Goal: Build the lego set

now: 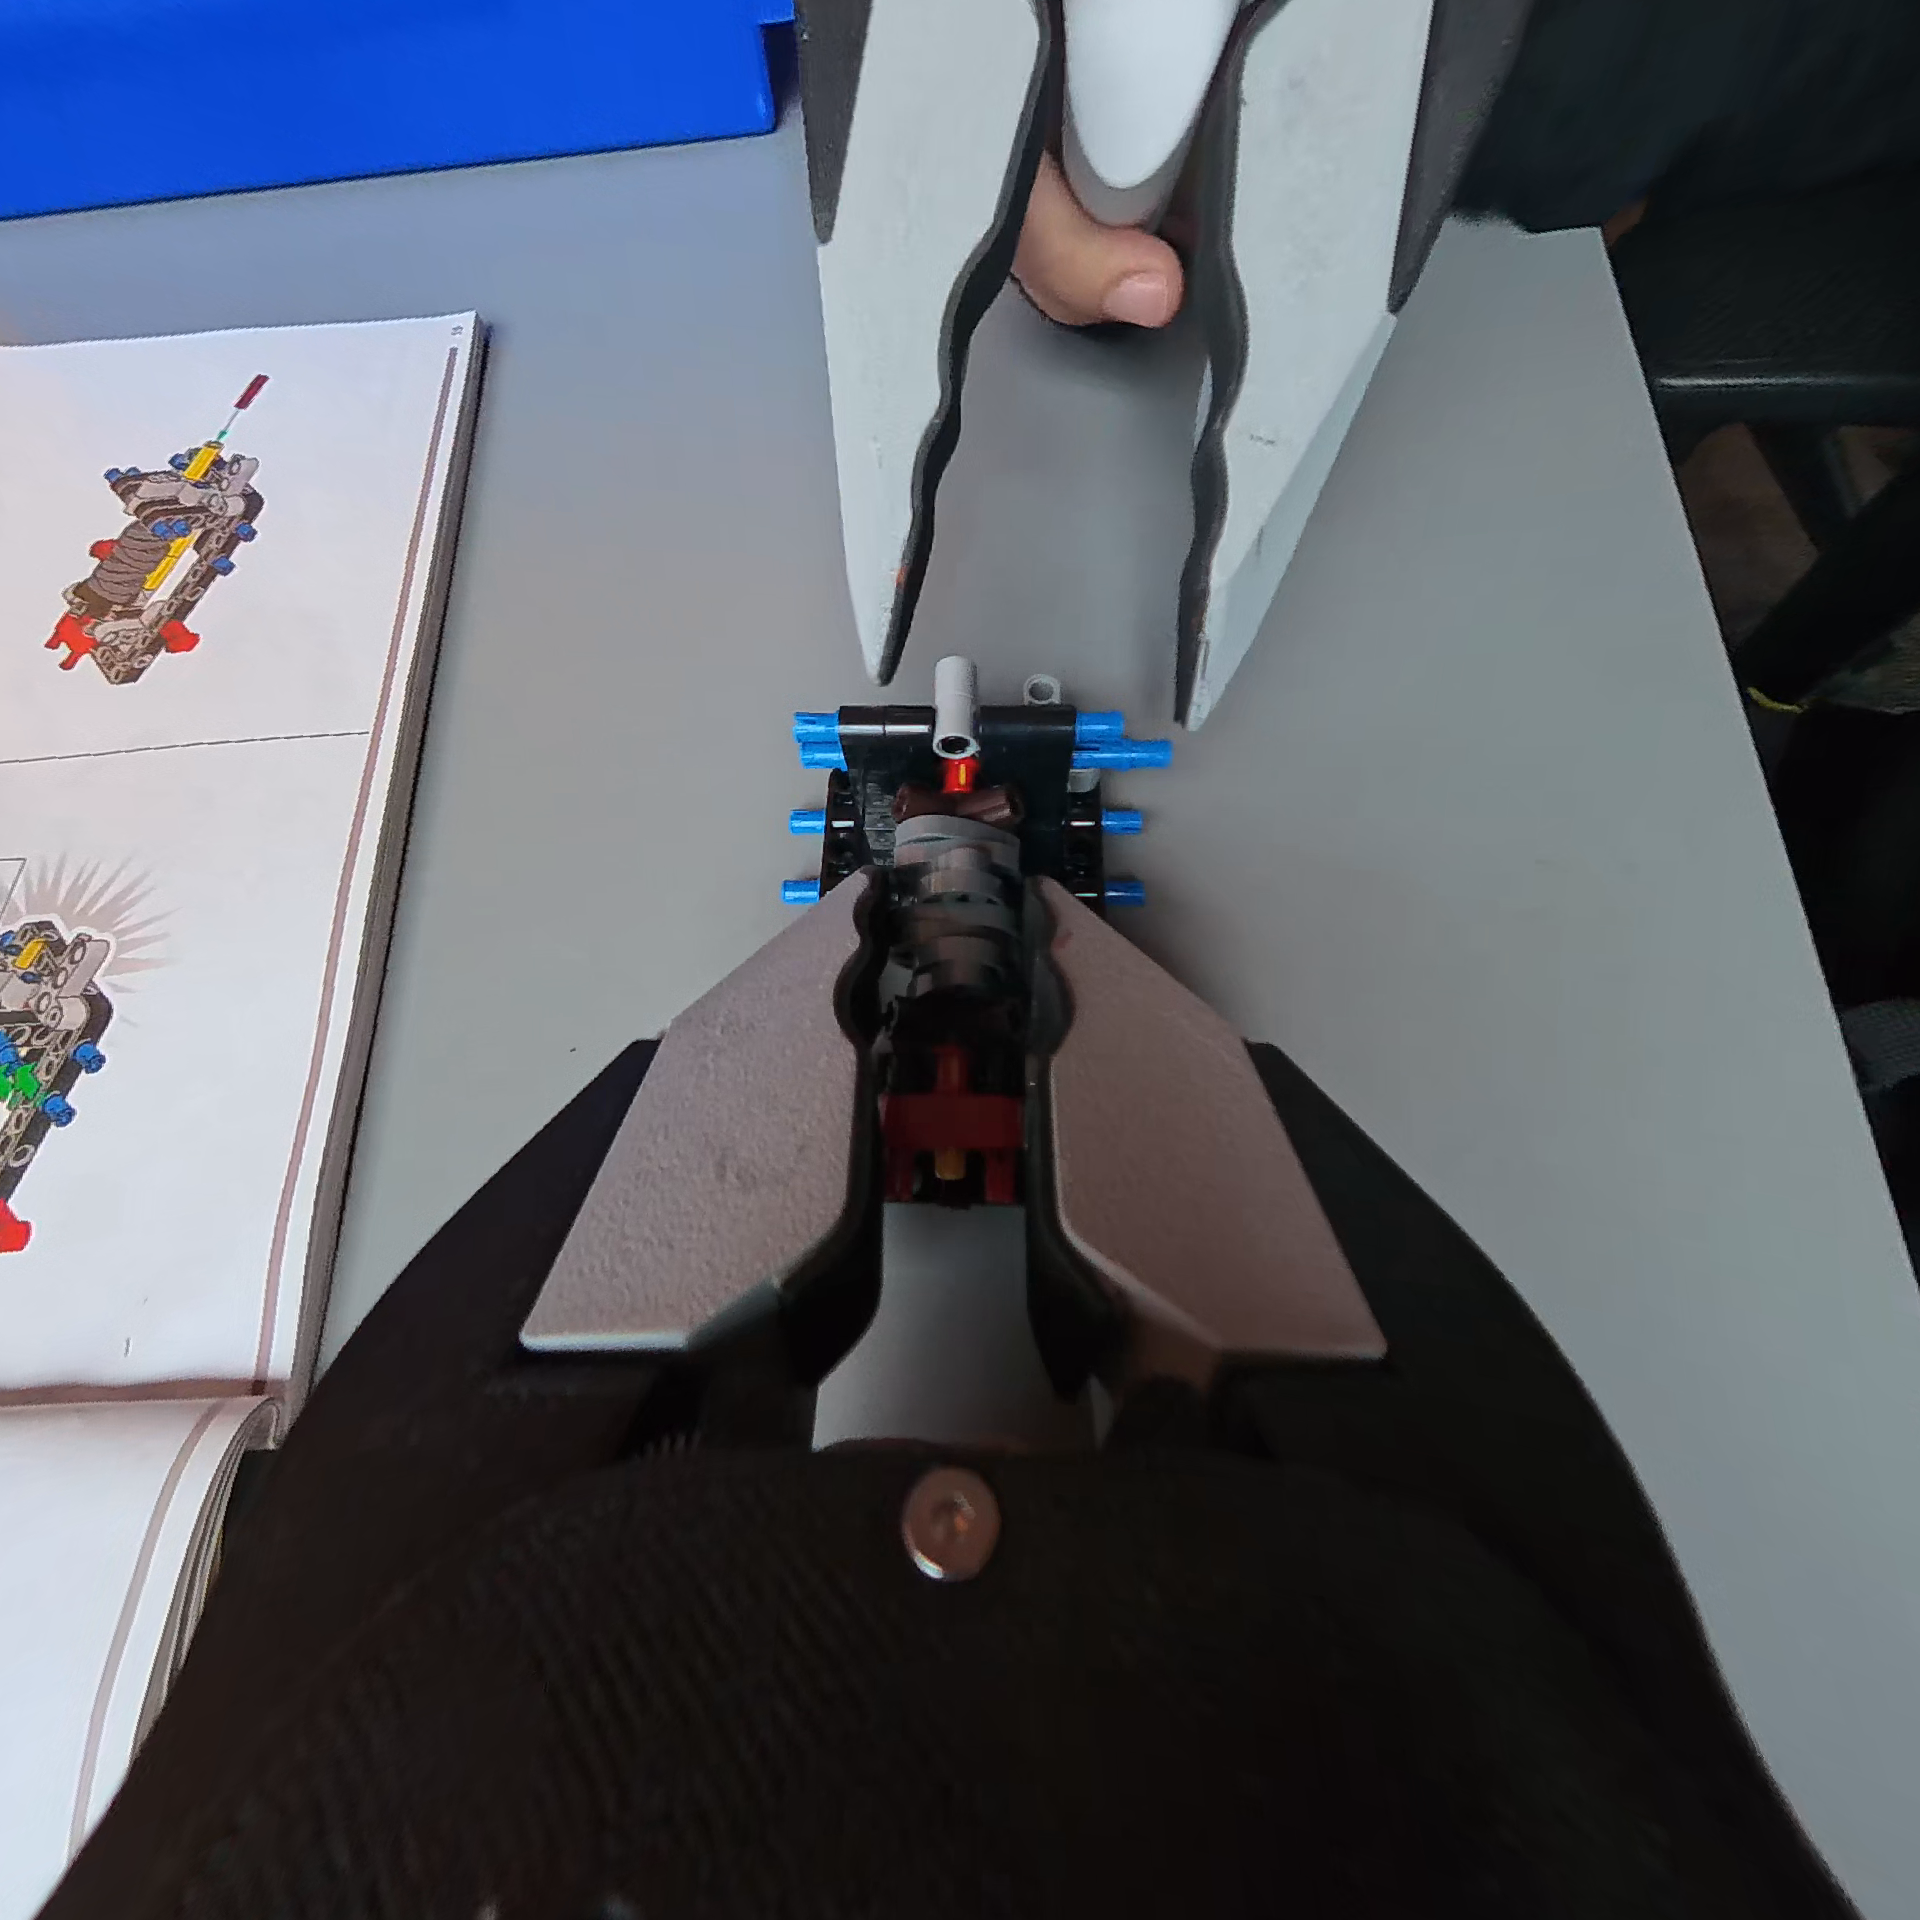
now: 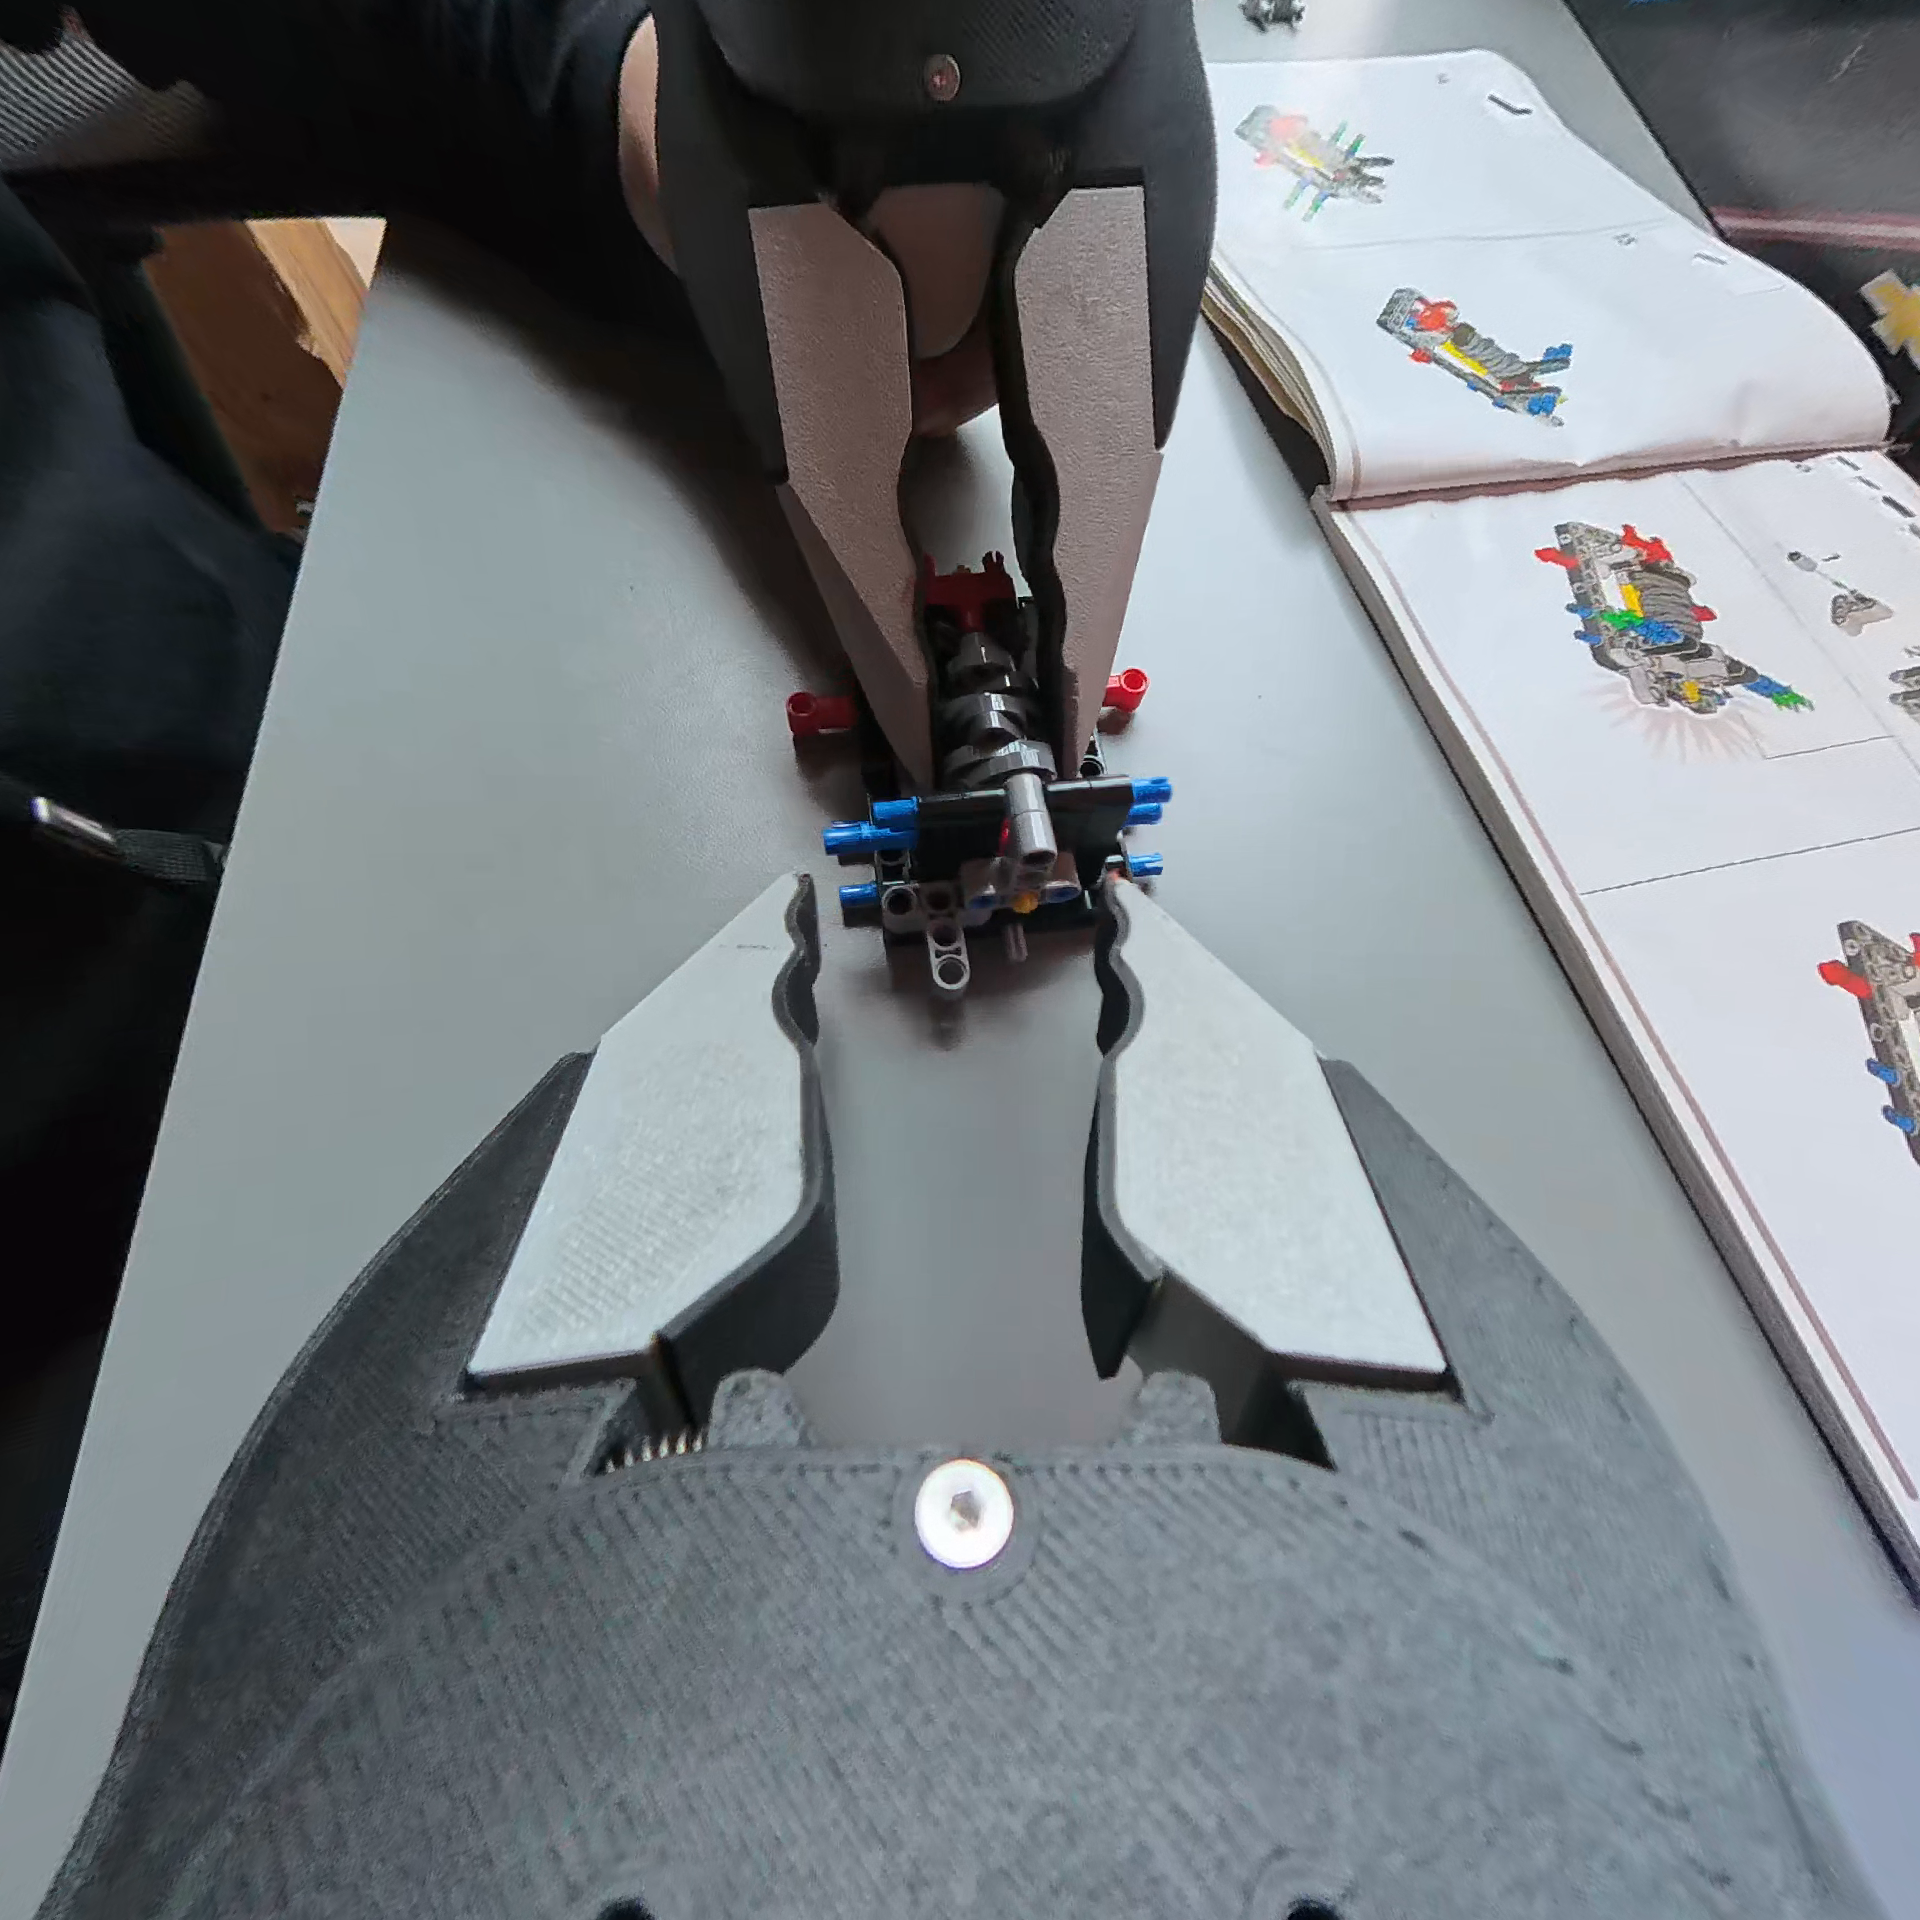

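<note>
The lego assembly [image 1: 961, 831] is a black frame with blue pins on its sides, a dark grey geared shaft down the middle and red parts at one end. It rests on the grey table [image 1: 1403, 883]. My left gripper [image 1: 956, 894] is shut on the assembly's sides. A light grey connector [image 1: 956, 707] stands on the frame's free end. My right gripper [image 1: 1039, 696] is open and empty, its tips just beyond that end. In the right wrist view my right gripper [image 2: 961, 899] flanks the near end of the assembly [image 2: 987, 831], and the left gripper [image 2: 997, 764] clamps it from the far side.
An open instruction booklet [image 1: 208, 831] lies left of the assembly and shows in the right wrist view [image 2: 1662, 727] on the right. A blue box [image 1: 364, 83] stands at the back left. The table edge [image 2: 343, 623] runs close by, with dark chairs past it. The grippers are tip to tip, or close to it.
</note>
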Tool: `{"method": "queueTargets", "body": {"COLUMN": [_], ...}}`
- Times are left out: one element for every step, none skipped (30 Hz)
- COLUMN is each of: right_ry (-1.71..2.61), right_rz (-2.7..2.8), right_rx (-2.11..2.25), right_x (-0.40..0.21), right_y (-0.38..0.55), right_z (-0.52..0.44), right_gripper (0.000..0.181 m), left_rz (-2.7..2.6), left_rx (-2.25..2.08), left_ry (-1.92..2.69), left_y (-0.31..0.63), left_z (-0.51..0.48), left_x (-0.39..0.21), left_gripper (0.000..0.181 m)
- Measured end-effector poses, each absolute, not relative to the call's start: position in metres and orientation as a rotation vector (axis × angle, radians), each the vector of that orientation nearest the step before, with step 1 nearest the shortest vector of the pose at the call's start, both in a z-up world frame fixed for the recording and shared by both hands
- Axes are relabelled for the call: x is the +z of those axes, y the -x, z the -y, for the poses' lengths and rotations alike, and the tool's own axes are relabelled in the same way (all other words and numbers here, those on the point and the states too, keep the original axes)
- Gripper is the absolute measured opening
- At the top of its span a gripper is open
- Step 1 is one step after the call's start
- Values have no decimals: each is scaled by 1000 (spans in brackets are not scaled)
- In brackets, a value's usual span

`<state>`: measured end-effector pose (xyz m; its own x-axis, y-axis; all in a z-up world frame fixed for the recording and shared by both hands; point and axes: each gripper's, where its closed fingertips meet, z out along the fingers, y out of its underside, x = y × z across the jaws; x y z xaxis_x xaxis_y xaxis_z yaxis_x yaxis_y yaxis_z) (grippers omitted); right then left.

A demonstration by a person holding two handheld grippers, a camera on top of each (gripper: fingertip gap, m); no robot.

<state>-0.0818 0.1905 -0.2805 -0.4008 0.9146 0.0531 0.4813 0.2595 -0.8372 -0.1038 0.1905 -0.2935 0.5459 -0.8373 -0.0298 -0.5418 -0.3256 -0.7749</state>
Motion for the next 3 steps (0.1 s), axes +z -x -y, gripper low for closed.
{"method": "queueTargets", "body": {"right_ry": [1263, 1263, 1267], "right_rz": [1996, 2004, 2007], "right_rx": [1029, 1025, 1019], "right_x": [-282, -283, -283], "right_y": [82, 83, 84], "right_z": [-189, -188, -187], "right_gripper": [51, 52, 53], "left_rz": [-1109, -1109, -1108], "left_rx": [-486, -478, -472], "left_ry": [2016, 2015, 2014], "left_y": [104, 104, 104], "left_z": [-191, -191, -191], "left_x": [-293, -293, -294], "left_gripper": [23, 23, 23]}}
